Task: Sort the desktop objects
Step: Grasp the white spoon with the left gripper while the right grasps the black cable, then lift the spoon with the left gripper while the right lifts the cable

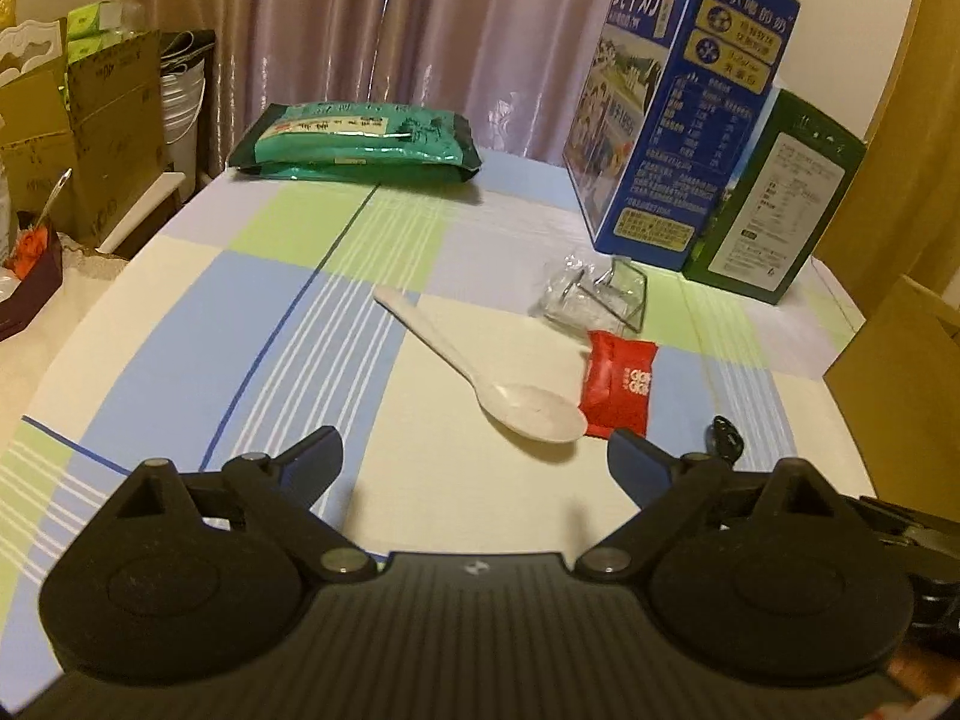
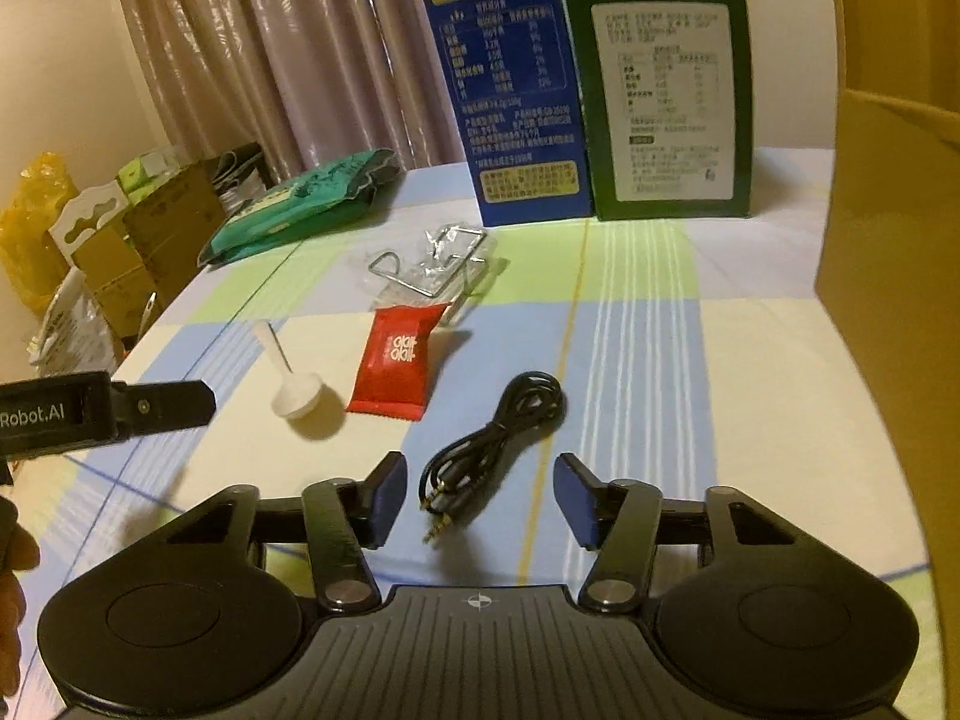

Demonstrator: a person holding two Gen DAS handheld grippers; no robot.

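At the far left, off the table, cardboard boxes [image 1: 90, 138] stand stacked beside a white bucket [image 1: 183, 102]. On the checked tablecloth [image 1: 180, 312], the green packet [image 1: 360, 141] lies flat at the back left edge, in front of the curtain [image 1: 390, 18].

The left gripper [image 1: 474, 462] hovers low over the cloth with its jaws spread wide and nothing between them. Just ahead of it lies the white spoon [image 1: 480, 366], handle pointing away to the left, bowl nearest the gripper. In the right wrist view the left gripper [image 2: 180, 402] reaches in from the left edge toward the spoon [image 2: 294, 381].

Touching the spoon's bowl on the right is the red sachet [image 1: 618, 387], lying flat. Behind it sits a crumpled clear plastic wrapper [image 1: 570, 300] with a bent wire clip [image 1: 627, 294] on it.

Right of the sachet [image 2: 399, 360], the coiled black cable [image 2: 492, 438] lies on the cloth, its two gold plugs toward the camera. The right gripper [image 2: 477, 498] is released, its fingers wide apart either side of the plug end and not touching it.

At the back right, the blue carton [image 1: 678, 120] stands upright, with the green carton [image 1: 774, 204] touching its right side. A brown cardboard box [image 2: 888, 276] rises at the far right edge of the table.
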